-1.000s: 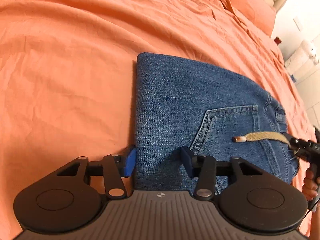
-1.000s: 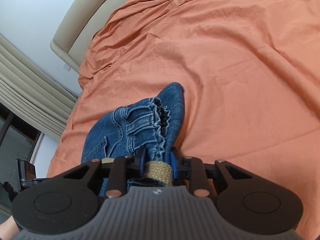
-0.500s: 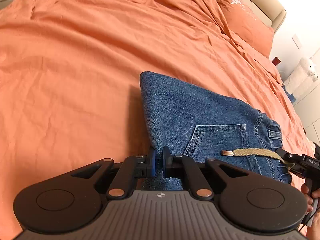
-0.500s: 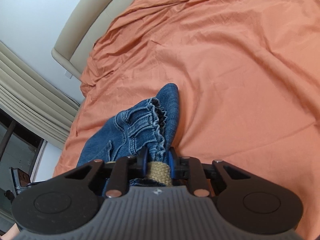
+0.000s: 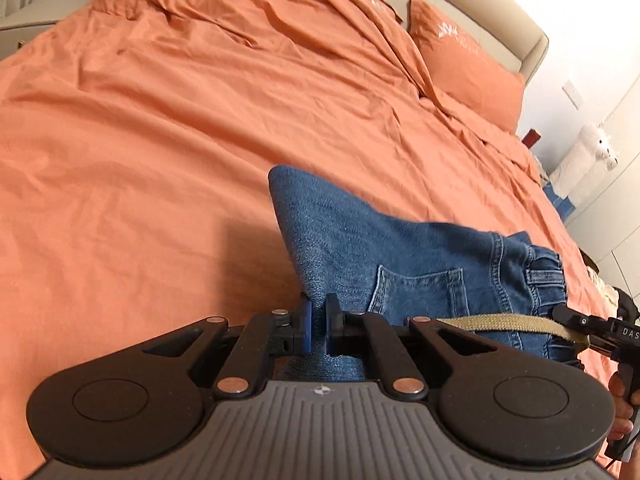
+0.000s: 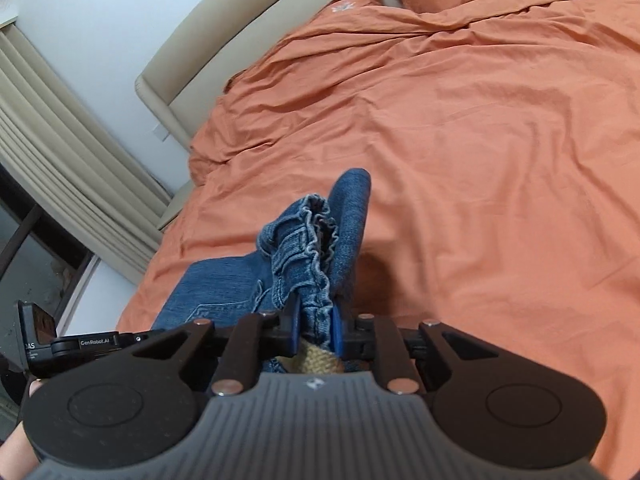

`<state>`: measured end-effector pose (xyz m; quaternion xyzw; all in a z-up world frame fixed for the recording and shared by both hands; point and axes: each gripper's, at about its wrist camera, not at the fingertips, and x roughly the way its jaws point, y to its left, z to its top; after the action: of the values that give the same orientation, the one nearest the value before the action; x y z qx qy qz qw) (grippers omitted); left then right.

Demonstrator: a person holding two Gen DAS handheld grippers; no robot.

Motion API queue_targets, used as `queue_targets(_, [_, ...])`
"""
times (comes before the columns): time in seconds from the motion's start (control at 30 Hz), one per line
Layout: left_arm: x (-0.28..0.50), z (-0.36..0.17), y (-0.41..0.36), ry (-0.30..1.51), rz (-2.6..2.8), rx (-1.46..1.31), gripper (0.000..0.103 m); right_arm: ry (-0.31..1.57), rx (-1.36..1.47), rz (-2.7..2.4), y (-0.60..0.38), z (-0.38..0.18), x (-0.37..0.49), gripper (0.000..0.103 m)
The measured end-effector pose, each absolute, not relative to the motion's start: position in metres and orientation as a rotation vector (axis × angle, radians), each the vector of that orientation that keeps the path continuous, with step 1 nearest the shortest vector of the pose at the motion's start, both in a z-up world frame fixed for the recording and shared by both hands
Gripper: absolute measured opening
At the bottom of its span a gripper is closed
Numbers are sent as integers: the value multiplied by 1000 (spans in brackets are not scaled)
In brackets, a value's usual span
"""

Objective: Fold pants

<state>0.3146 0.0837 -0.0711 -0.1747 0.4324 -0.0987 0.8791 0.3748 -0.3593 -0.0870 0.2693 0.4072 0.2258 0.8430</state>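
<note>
Left wrist: pants (image 5: 400, 252) pinched between the left gripper (image 5: 317, 322) fingers.

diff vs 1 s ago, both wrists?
The left gripper closed on the near folded edge of the jeans; it was open around it before. The right gripper closed further on the waistband. Both ends have lifted off the bed, and the denim now tents up. The belt still trails; the bedding is unchanged.

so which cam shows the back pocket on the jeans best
The left wrist view. The pocket lies face-on there, its stitched outline whole, just beyond the left claw. In the right wrist view only a sliver of its stitching shows, behind the bunched waistband.
</note>
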Motion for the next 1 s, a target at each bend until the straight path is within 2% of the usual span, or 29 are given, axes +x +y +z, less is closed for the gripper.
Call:
queue_targets(0.33, [276,-32,161,867,-129,-347,6,871,573,591,-274,-55,363,11])
queue_targets(0.6, [263,-10,231,872,-57,-265,6,907,608,666,-182,-60,362,11])
queue_targets(0.77, [270,-24,264,903,-28,-230,6,959,645,672,-136,-82,363,11])
queue_targets(1.0, [295,-81,288,958,-36,-232,6,1008,638,593,-106,-126,358,11])
